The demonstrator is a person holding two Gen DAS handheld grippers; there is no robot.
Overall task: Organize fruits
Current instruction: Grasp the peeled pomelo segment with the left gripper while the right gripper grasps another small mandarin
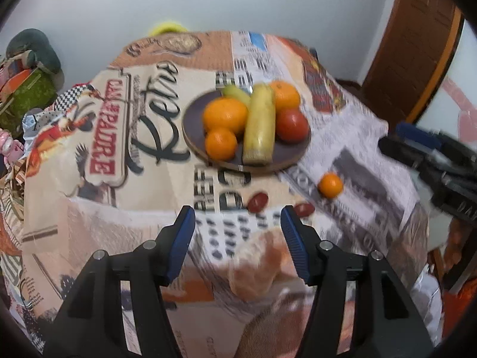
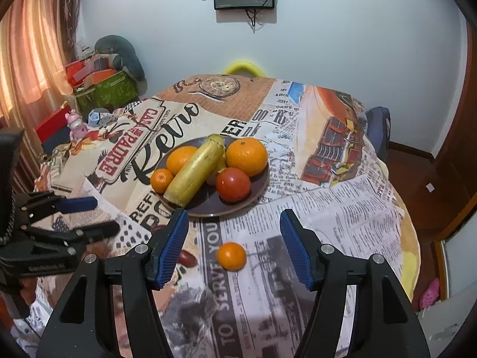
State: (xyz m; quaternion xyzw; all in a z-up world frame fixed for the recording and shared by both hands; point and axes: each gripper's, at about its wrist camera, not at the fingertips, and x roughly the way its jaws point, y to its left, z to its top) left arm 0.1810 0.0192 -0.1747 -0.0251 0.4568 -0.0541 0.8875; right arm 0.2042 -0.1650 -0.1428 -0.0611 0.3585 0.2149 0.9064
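Note:
A dark round plate (image 1: 286,156) (image 2: 262,183) holds oranges, a long yellow fruit (image 1: 260,125) (image 2: 195,170), a red tomato (image 1: 292,125) (image 2: 233,184) and a green fruit at the back. A small orange (image 1: 330,185) (image 2: 231,255) lies loose on the cloth, in front of my right gripper (image 2: 234,219). Two small dark red fruits (image 1: 258,202) (image 1: 304,209) lie just ahead of my left gripper (image 1: 238,217); one also shows in the right wrist view (image 2: 187,258). Both grippers are open and empty, above the table.
The table wears a printed retro newspaper cloth (image 2: 342,208). A yellow chair back (image 2: 244,68) stands behind it. Boxes and toys (image 2: 101,86) pile up at the left by a curtain. A wooden door (image 1: 417,44) is at the right.

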